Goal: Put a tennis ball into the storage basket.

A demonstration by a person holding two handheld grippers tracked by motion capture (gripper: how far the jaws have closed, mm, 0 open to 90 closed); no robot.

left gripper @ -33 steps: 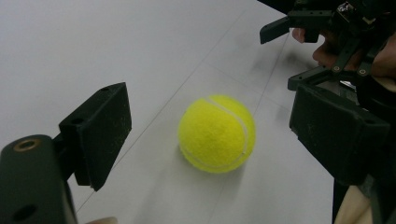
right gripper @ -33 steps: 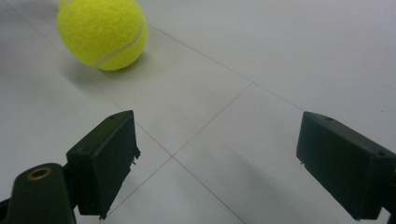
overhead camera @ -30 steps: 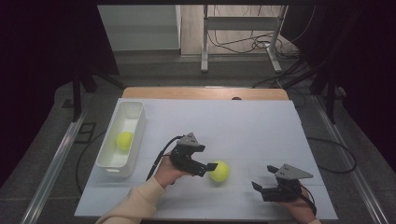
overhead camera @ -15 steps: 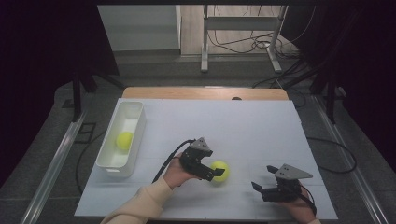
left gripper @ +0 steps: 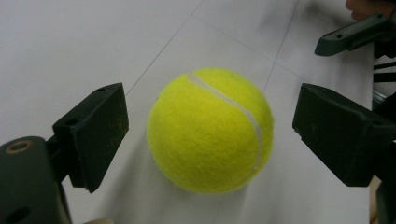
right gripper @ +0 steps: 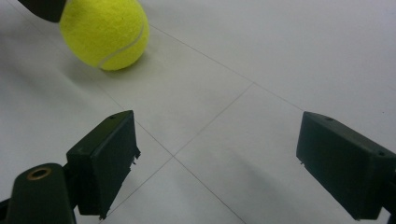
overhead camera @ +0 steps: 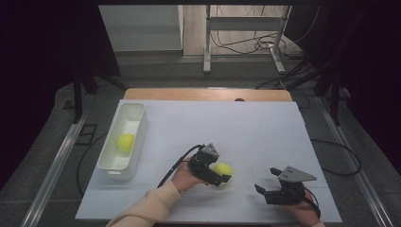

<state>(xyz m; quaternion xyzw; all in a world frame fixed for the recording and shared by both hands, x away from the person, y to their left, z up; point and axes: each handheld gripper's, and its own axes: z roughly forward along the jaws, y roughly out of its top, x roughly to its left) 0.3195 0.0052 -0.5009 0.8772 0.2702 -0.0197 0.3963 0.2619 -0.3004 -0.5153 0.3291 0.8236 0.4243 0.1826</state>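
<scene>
Tennis ball (left gripper: 211, 130): lying on the white table (overhead camera: 246, 123), toward the near edge and a little right of the middle, with its seam running up over the top in the left gripper view. Not lifted, and resting on its own shadow.

Around it, the left gripper (overhead camera: 220, 177): jaws spread and just now widening further, the ball between them, daylight on both sides, no pad pressing on the felt. Looks like the approach to a pick.

To do this well:
- Bring the gripper on until the pads stand level with the widest part of the ball, not above it. A pinch too high is likely to squirt it forward.
- Keep the ball centred between the pads, so that both meet it together. A one-sided touch may set it rolling.
- Close slowly, stop at firm contact, then lift straight up.

Farther right, well apart: right gripper (overhead camera: 265, 179), jaws wide open over bare table, holding nothing. Best left there, out of the way.

At the far left: white tray (overhead camera: 137, 113) with a second ball (overhead camera: 126, 142) in it, the likely drop-off, so carry low and release inside the walls.
</scene>
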